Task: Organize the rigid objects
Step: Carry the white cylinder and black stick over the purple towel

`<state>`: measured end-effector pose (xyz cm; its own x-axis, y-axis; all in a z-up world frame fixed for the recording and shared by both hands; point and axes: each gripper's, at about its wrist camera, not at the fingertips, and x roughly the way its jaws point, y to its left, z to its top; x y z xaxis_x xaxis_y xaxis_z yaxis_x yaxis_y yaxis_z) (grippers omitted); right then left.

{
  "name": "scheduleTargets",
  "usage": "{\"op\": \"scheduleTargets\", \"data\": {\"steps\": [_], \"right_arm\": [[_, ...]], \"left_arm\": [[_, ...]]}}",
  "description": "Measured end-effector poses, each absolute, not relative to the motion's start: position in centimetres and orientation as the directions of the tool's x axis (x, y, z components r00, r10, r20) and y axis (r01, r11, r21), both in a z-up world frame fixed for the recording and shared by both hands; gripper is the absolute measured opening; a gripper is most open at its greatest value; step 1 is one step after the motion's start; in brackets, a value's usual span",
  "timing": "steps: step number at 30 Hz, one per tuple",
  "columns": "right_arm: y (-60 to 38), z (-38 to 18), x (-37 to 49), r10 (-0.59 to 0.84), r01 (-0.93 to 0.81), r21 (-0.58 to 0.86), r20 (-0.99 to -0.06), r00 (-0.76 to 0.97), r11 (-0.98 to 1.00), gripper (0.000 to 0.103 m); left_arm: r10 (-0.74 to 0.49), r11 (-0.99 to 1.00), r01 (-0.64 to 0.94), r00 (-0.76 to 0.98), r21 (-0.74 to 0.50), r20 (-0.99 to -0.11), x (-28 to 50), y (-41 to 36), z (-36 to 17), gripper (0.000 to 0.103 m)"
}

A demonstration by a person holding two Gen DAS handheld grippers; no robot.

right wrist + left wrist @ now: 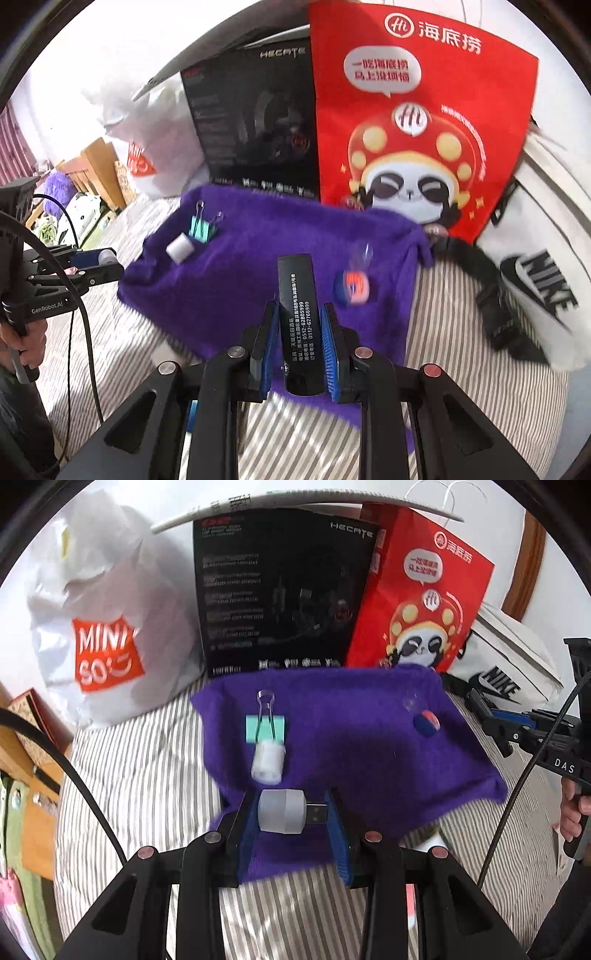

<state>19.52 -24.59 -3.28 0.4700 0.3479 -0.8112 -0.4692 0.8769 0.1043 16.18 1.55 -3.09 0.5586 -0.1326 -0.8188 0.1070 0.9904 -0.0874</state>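
Striped bedsheet underneath everything. Leaning along the back at twelve o'clock: white Miniso bag, black Hecate box, red panda bag; white Nike bag at three o'clock. Purple cloth spread mid-scene. Left gripper clamped on a white USB night light, plug pointing to three o'clock. Right gripper clenched on a black printed lighter, standing toward twelve. On the cloth: green binder clip at ten o'clock, touching a white cylinder; small blue-and-orange round object at two o'clock.
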Motion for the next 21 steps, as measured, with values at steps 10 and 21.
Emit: {"op": "scheduleTargets", "data": {"steps": [10,21], "right_arm": [[-24.7,-6.1,23.9,0.330,-0.474,0.099,-0.839,0.433,0.875,0.023],[-24.4,-9.6,24.6,0.318,-0.535,0.096,-0.885,0.341,0.840,0.023]], "left_arm": [[-0.144,0.986,0.154,0.559,-0.069,-0.816,21.1,0.2,-3.3,0.034],[-0.163,0.984,0.148,0.536,-0.098,-0.828,22.2,0.6,-4.8,0.034]]}}
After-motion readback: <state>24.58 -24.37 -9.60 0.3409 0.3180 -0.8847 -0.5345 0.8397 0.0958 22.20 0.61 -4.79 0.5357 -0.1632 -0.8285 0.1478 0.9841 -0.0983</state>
